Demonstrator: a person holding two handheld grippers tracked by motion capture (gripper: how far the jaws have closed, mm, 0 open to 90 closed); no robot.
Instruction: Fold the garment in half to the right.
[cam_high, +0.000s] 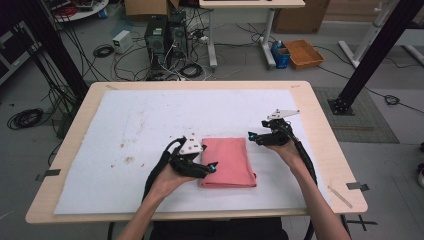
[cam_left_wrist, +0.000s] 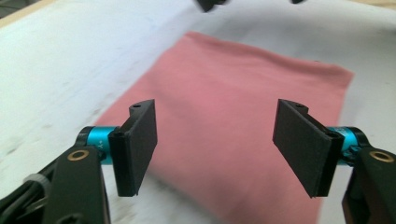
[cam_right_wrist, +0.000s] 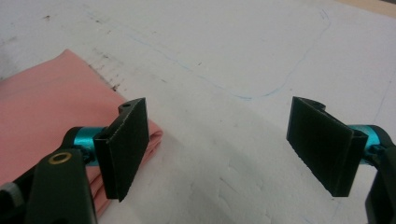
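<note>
A folded pink cloth (cam_high: 227, 162) lies flat on the white sheet (cam_high: 150, 125) that covers the surface (cam_high: 320, 130), near its front edge and a little right of the middle. The fold's thicker edge faces the person.

The left tongs (cam_high: 212, 166) hang just over the cloth's left side, held in the left hand (cam_high: 167, 182). In the left gripper view the left tongs (cam_left_wrist: 215, 144) stand wide apart with nothing between the pads; the cloth (cam_left_wrist: 233, 116) lies below them, blurred at its near edge.

The right tongs (cam_high: 252, 135) sit just beyond the cloth's far right corner, held in the right hand (cam_high: 287, 150), apart from the fabric. In the right gripper view the right tongs (cam_right_wrist: 217, 144) are also spread wide and empty, over bare white sheet (cam_right_wrist: 224, 70) marked with a faint blue line; the cloth's corner (cam_right_wrist: 46, 102) shows behind the left pad (cam_right_wrist: 126, 144)
</note>
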